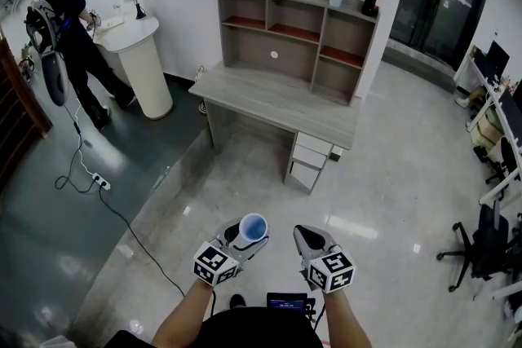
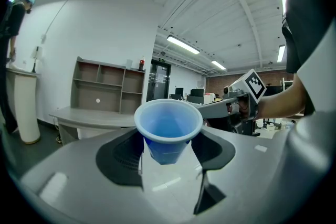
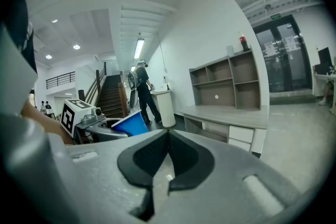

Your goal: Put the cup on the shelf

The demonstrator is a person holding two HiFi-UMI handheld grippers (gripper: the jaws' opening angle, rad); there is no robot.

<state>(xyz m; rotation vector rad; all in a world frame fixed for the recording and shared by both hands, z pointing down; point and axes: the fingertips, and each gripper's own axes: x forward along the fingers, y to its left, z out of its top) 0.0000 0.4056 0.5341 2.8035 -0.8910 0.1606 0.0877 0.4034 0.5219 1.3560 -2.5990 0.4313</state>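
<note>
Left gripper [image 1: 242,243] clasps the blue cup [image 1: 253,228], right gripper [image 1: 307,238] clenched empty, open floor [image 1: 261,175] ahead to the edge of the desk [image 1: 277,98].

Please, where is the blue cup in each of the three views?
Head view: the blue cup is at bottom centre, held in the left gripper.
Left gripper view: the cup is in the centre, between the fingers.
Right gripper view: the cup is at lower left, tilted.
Shared landmark: the grey shelf unit.

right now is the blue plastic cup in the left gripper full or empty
Empty: the left gripper view looks into the blue plastic cup and shows only its bare blue bottom.
</note>
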